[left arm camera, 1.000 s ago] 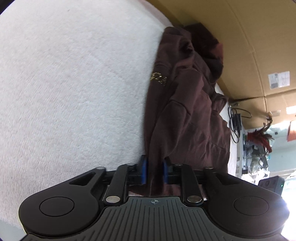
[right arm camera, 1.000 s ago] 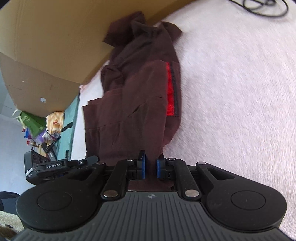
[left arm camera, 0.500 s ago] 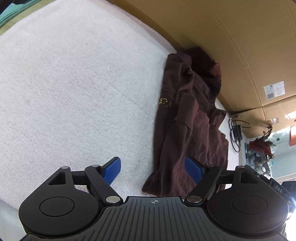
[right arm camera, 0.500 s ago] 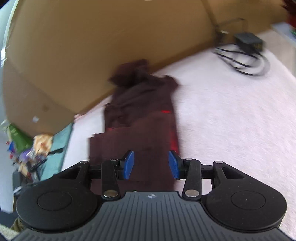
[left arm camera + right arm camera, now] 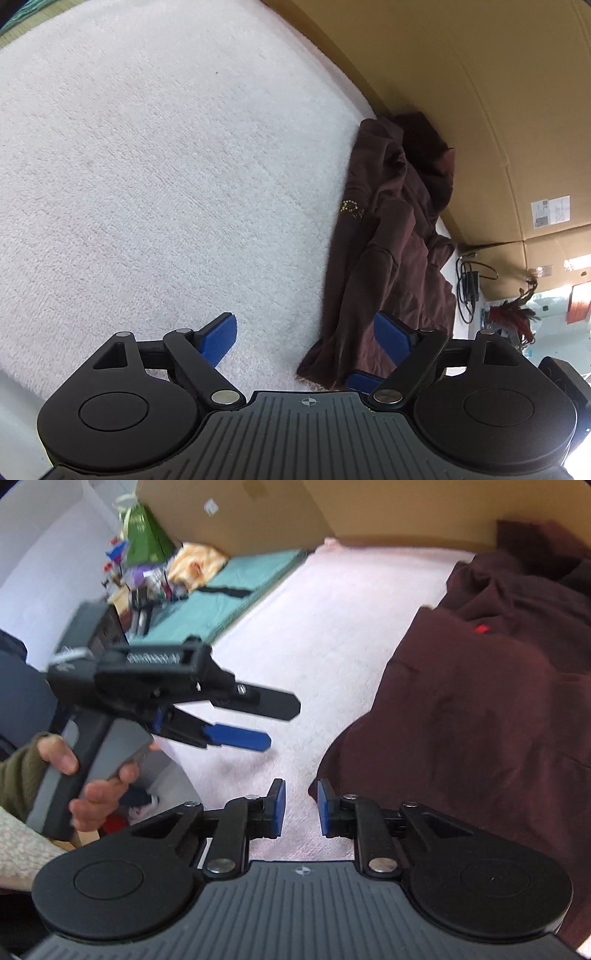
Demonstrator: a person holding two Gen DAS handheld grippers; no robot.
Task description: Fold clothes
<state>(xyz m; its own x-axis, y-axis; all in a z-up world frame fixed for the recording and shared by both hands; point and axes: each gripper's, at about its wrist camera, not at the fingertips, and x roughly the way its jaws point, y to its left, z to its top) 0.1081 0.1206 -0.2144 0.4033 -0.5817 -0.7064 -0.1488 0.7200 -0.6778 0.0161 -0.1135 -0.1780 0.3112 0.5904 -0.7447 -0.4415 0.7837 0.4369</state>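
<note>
The dark maroon garment point(image 5: 391, 258) is laid in a long, rumpled strip on the white fleecy surface point(image 5: 155, 177), its far end bunched against the cardboard wall point(image 5: 498, 92). A small gold emblem point(image 5: 352, 210) is seen on its left edge. The left gripper point(image 5: 306, 338) is held wide open with nothing gripped; its right blue pad lies over the garment's near corner. The right gripper point(image 5: 300, 806) is parted by a narrow gap, nothing caught between the pads, just beside the garment's hem. In the right wrist view, the left gripper's handle is grasped by a hand point(image 5: 92, 779).
</note>
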